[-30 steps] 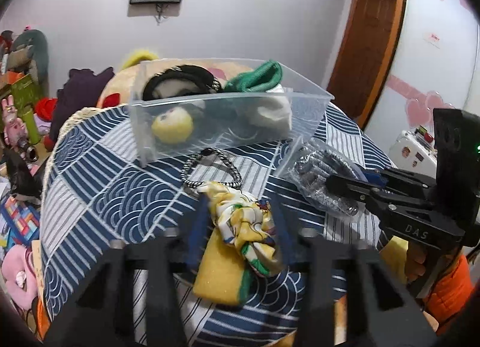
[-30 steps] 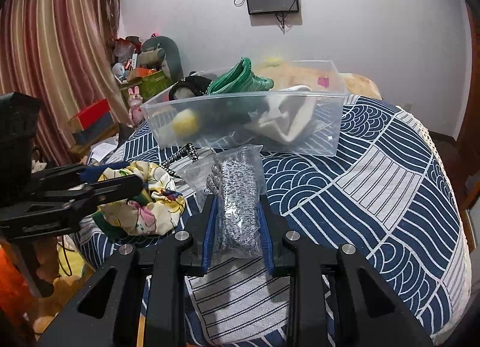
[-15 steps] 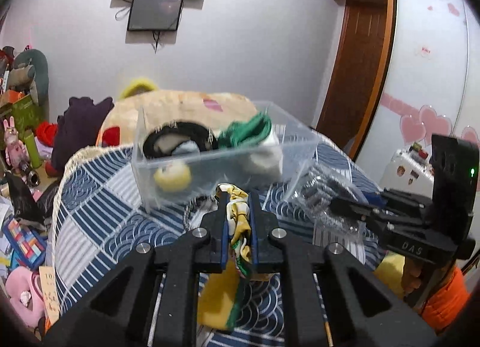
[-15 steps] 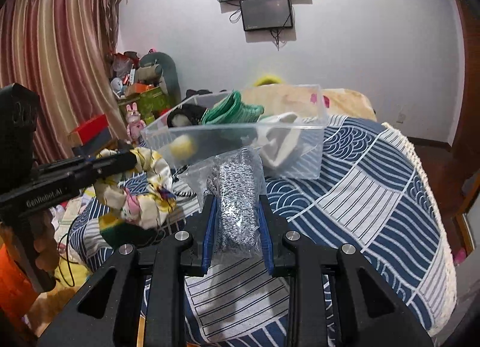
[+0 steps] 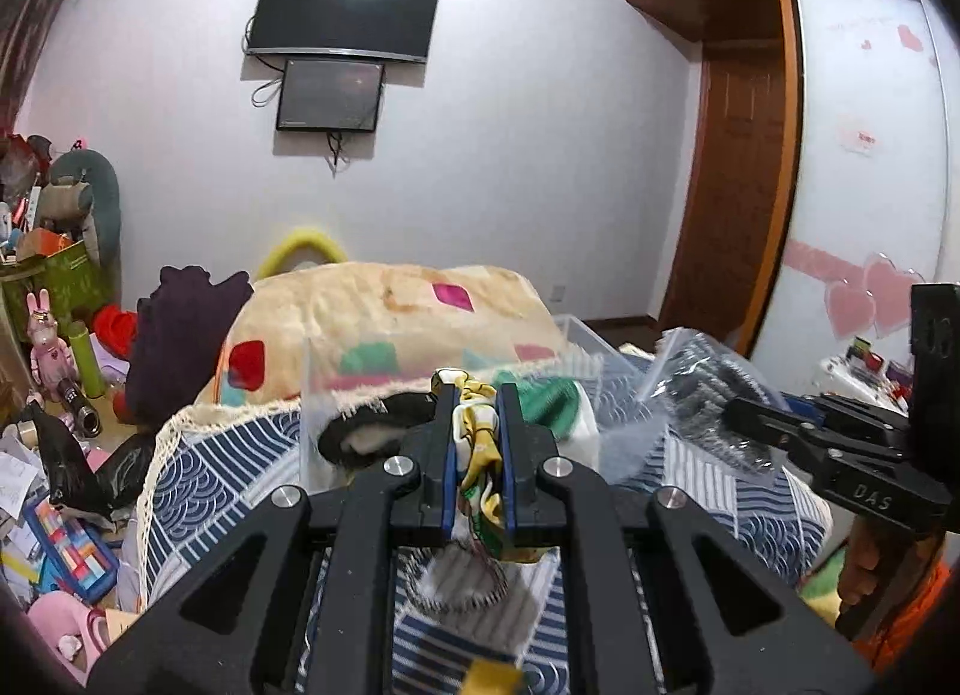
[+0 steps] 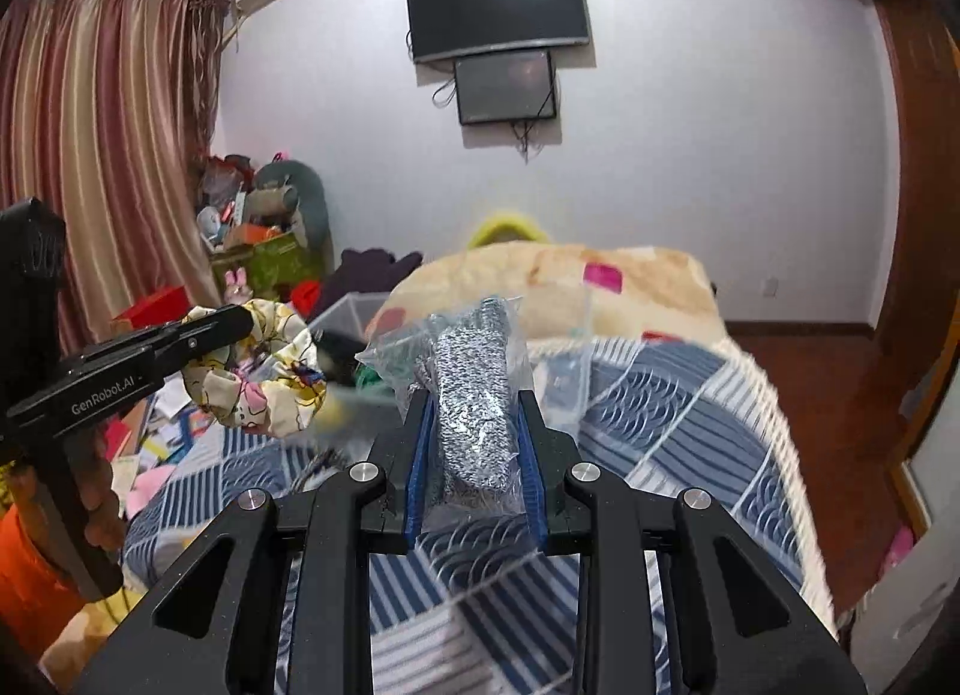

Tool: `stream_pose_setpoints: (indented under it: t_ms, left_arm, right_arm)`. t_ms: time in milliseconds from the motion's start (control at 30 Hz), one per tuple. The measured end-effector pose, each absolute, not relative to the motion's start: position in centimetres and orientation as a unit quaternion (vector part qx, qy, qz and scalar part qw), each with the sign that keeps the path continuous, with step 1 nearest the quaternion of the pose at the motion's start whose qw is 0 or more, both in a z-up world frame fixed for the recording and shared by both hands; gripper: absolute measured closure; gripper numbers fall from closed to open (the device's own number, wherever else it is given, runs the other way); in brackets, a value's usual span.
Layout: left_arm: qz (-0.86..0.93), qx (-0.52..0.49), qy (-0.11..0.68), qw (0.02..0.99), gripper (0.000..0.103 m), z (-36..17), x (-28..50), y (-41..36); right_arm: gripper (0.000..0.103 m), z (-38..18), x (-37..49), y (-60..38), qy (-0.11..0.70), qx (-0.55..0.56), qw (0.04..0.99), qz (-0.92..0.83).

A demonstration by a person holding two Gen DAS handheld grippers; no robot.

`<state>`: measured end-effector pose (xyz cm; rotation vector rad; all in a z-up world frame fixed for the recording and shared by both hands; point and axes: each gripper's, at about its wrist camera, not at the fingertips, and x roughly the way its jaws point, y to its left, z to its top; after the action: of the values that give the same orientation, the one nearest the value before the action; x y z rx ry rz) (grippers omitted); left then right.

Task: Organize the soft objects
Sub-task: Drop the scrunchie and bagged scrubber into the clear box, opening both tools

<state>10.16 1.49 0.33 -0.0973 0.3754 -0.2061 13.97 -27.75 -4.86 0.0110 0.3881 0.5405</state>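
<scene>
Listing from the left wrist view: our left gripper pinched on the floral scrunchie, raised before the clear bin. From the right wrist view: our right gripper clamped on the bagged silver scrubber, lifted above the blue patterned bedspread; scrunchie far left.

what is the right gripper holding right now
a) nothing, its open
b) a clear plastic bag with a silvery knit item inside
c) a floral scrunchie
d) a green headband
b: in the right wrist view the right gripper is shut on the clear bag with the silvery knit item inside, lifted off the bedspread; the floral scrunchie is in the left gripper instead.
</scene>
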Motion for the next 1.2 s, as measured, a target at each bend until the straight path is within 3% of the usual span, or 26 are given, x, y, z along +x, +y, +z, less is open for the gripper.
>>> stream_pose_setpoints:
  t_ms: [367, 933, 1100, 1200]
  left_arm:
    - [-0.066, -0.059, 0.198, 0.976, 0.092, -0.8, 15.3, 2.9]
    - [-0.053, -0.015, 0.276, 0.959, 0.091, -5.0, 19.1, 2.2]
    - [-0.05, -0.003, 0.281, 0.958, 0.079, -5.0, 18.7, 2.0]
    - [-0.052, -0.01, 0.284, 0.957, 0.065, -4.9, 18.3, 2.2]
  right_arm:
    - [0.079, -3.9, 17.8, -25.6, 0.19, -0.003, 0.948, 0.256]
    - [0.077, -7.3, 21.1, -22.8, 0.25, -0.032, 0.936, 0.245]
    - [0.072, -7.1, 21.1, -23.0, 0.252, -0.042, 0.938, 0.236]
    - [0.06, -6.9, 20.7, -23.3, 0.246, -0.048, 0.941, 0.226]
